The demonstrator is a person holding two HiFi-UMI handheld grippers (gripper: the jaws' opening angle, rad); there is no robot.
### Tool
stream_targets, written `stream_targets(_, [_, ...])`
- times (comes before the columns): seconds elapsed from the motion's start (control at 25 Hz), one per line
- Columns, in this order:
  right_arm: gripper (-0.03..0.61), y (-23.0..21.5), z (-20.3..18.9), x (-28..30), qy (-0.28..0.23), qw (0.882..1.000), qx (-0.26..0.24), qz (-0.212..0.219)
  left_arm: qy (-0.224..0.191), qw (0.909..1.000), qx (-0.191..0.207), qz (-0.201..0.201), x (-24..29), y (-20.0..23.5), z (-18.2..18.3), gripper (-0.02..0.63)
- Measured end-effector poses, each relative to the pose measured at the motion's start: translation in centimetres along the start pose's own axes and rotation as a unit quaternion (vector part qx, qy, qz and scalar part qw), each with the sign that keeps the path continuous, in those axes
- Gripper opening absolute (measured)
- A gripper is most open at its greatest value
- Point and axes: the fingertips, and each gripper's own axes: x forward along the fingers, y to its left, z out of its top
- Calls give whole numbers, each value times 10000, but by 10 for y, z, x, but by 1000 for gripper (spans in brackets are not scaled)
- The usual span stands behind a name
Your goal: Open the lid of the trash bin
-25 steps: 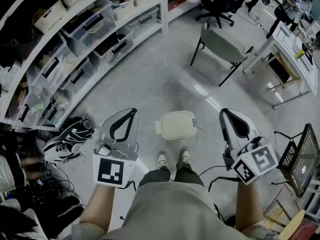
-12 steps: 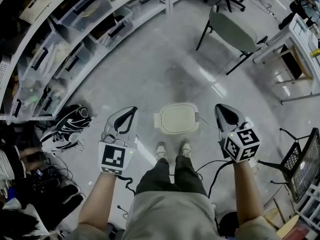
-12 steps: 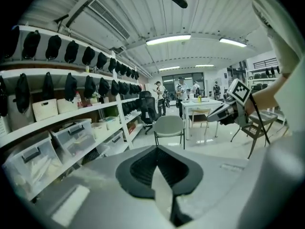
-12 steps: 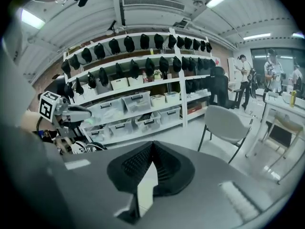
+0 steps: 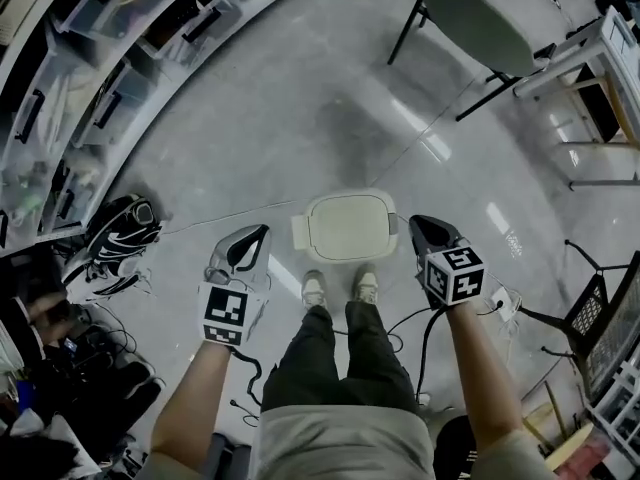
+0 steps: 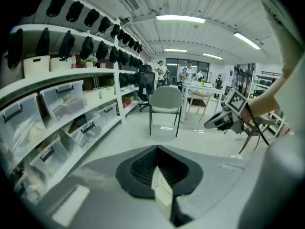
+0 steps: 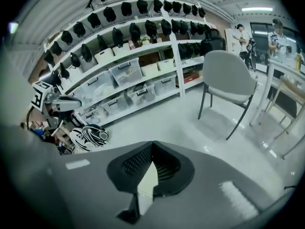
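Note:
The trash bin (image 5: 347, 226) stands on the floor just ahead of the person's shoes, with its cream lid down. My left gripper (image 5: 258, 234) hangs to the bin's left, its tips a short way from the lid's edge and not touching it. On the bin's right my right gripper (image 5: 419, 224) is close beside the lid. Both are shut with nothing held. In the left gripper view the left gripper (image 6: 157, 148) has its tips together, and a cream strip of the bin (image 6: 163, 189) shows below them. The right gripper (image 7: 152, 143) looks the same, over a sliver of the bin (image 7: 145, 181).
Shelves with clear storage boxes (image 5: 90, 88) curve along the left. A black-and-white helmet (image 5: 118, 236) lies on the floor at the left. A grey chair (image 5: 480, 23) stands ahead to the right, a black wire basket (image 5: 600, 318) at the far right. Cables (image 5: 415, 318) trail by the shoes.
The view has tipped further down and the bin now lies between the two grippers. Both grippers have come lower and closer to the bin's sides. The lid stays down.

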Motion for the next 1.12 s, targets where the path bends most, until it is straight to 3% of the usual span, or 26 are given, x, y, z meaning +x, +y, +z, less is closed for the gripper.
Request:
stream_targets(0.56, [3,-82,-168,143,1324,9906,268,-208,985,9935,-559,-93,108,6,-168,2])
stream_targets(0.8, [3,-103,-207,168,1649,9849,418,-333,1082,9915,-715,-83,118,0,-198,2])
stream_targets(0.96, [3,-106,-210,169,1744,9826,477,-416,1146,9897,-854,-3,108,4,-208,3])
stream_targets(1.12, [3,-105,-206,168,1848,9819,181,-377,1119,9894,-922,108,97,7,-206,2])
